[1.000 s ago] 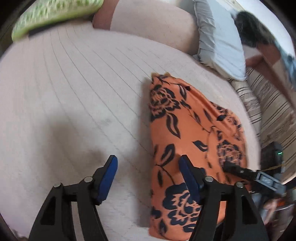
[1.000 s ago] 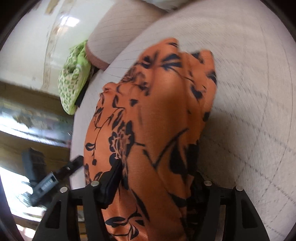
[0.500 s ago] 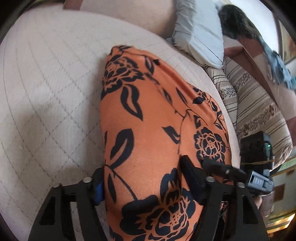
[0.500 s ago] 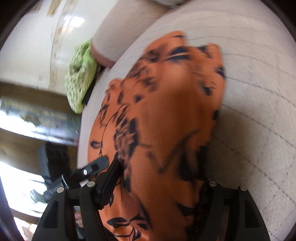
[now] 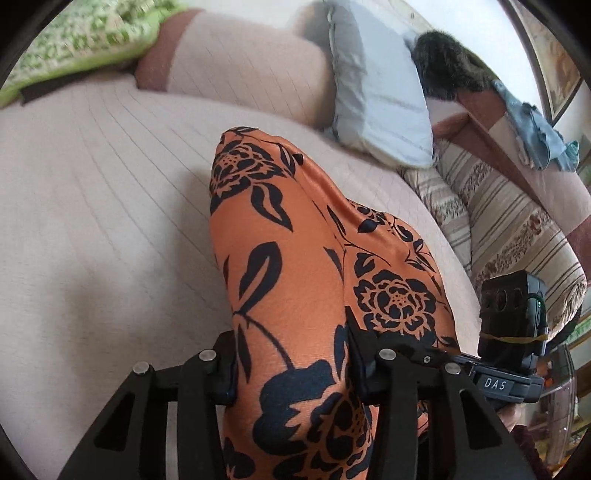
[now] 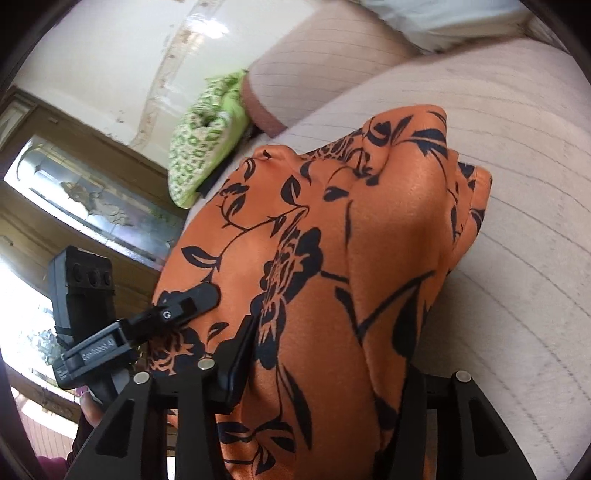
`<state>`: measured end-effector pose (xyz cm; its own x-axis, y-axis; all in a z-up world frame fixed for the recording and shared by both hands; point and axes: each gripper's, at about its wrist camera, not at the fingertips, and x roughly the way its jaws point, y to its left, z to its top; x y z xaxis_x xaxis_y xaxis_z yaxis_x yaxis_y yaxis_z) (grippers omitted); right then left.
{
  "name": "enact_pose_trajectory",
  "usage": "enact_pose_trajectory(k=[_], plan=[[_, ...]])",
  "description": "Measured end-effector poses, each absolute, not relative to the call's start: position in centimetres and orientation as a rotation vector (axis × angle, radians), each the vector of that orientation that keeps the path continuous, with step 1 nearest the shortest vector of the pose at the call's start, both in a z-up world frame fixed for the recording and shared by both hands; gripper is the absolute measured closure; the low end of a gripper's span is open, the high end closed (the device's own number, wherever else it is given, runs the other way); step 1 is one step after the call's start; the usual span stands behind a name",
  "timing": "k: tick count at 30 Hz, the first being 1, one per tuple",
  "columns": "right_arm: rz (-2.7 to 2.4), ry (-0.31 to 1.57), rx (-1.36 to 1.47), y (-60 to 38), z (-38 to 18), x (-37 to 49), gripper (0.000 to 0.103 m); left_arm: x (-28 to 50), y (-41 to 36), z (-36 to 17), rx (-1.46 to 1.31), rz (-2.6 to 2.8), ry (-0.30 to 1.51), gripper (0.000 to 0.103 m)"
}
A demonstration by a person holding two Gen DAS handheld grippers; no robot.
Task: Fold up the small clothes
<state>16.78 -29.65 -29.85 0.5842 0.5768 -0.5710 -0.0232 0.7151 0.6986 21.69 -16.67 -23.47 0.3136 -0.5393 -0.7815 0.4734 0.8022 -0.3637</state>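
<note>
An orange garment with black flowers (image 5: 303, 258) lies bunched lengthwise on the beige quilted bed (image 5: 92, 203). Its near end runs between the jaws of my left gripper (image 5: 291, 363), which are closing, with both pads against the cloth. In the right wrist view the same garment (image 6: 369, 240) passes through my right gripper (image 6: 325, 380), whose jaws are also closing. The left pad touches the fabric and folds cover the right pad. The two grippers hold the near end side by side. The left gripper's finger (image 6: 192, 299) shows at the left.
A beige bolster (image 5: 240, 66), a pale blue pillow (image 5: 376, 99) and a green patterned cushion (image 5: 74, 33) line the far side of the bed. Striped bedding (image 5: 498, 221) lies along the right edge. The bed's left edge and a glazed door (image 6: 92, 206) show in the right wrist view.
My left gripper moved from beside the garment to around its near end and narrowed onto it. The right jaws narrowed too. The garment's near end has risen and bunched.
</note>
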Motion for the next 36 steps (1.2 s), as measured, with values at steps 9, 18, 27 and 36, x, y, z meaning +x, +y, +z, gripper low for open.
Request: enact_pose_trajectory(k=[9, 18, 27, 36], plan=[[0.481, 0.867, 0.627, -24.1, -27.9, 19.1, 0.051, 21.2, -12.3, -21.6, -0.060, -0.548, 0.989, 0.057], [0.433, 1.060, 0.583, -21.0, -32.3, 21.9, 0.049, 22.5, -10.0, -28.9, -0.109, -0.411, 1.145, 0.035], [0.394, 1.012, 0.623, -24.1, -30.5, 19.1, 0.045, 20.4, -11.1, -23.1, 0.045, -0.314, 1.004, 0.024], [0.220, 0.725, 0.503, -25.4, -23.2, 11.9, 0.040, 16.3, -11.5, -16.2, 0.195, -0.152, 0.784, 0.015]])
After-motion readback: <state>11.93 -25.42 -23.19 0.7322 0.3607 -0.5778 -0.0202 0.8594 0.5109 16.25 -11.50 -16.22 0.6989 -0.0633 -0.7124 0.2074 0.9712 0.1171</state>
